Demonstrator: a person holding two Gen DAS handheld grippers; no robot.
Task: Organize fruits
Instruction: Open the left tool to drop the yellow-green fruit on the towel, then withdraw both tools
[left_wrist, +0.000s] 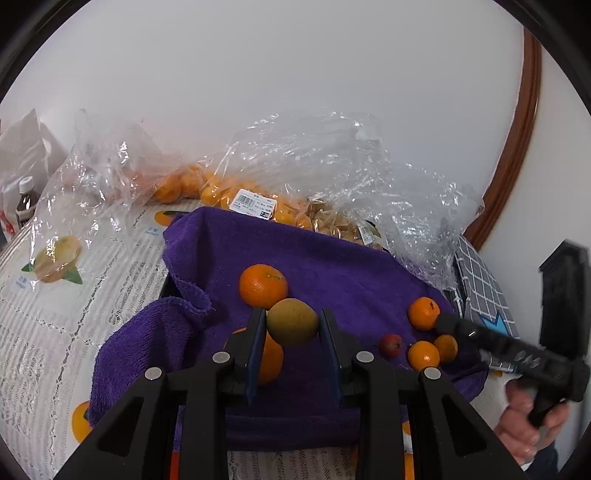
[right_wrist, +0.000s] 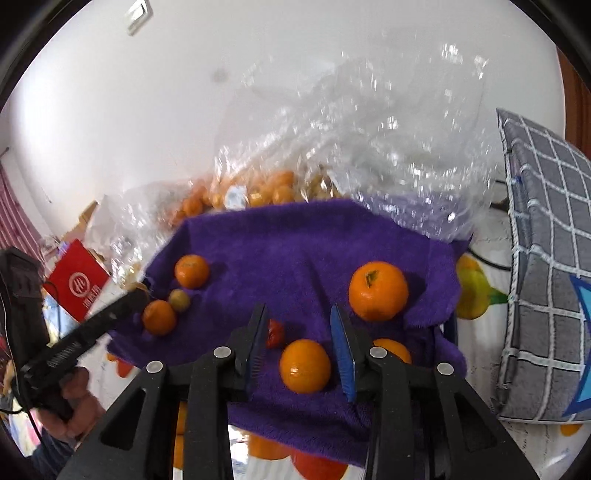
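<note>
The left tongs (left_wrist: 292, 325) are clamped on a greenish fruit (left_wrist: 291, 322) above the purple towel (left_wrist: 354, 280), just before an orange (left_wrist: 263, 285), while the right tongs (right_wrist: 300, 332) stand apart over another orange (right_wrist: 305, 365) lying on that towel beside a small red fruit (right_wrist: 275, 333).

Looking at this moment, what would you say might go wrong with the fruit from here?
1. The left hand-held gripper pinches the round yellow-green fruit only at its sides, so it may slip out.
2. If dropped, it could knock the orange behind it along the purple towel.
3. The open right hand-held gripper may nudge the small red fruit.
</note>
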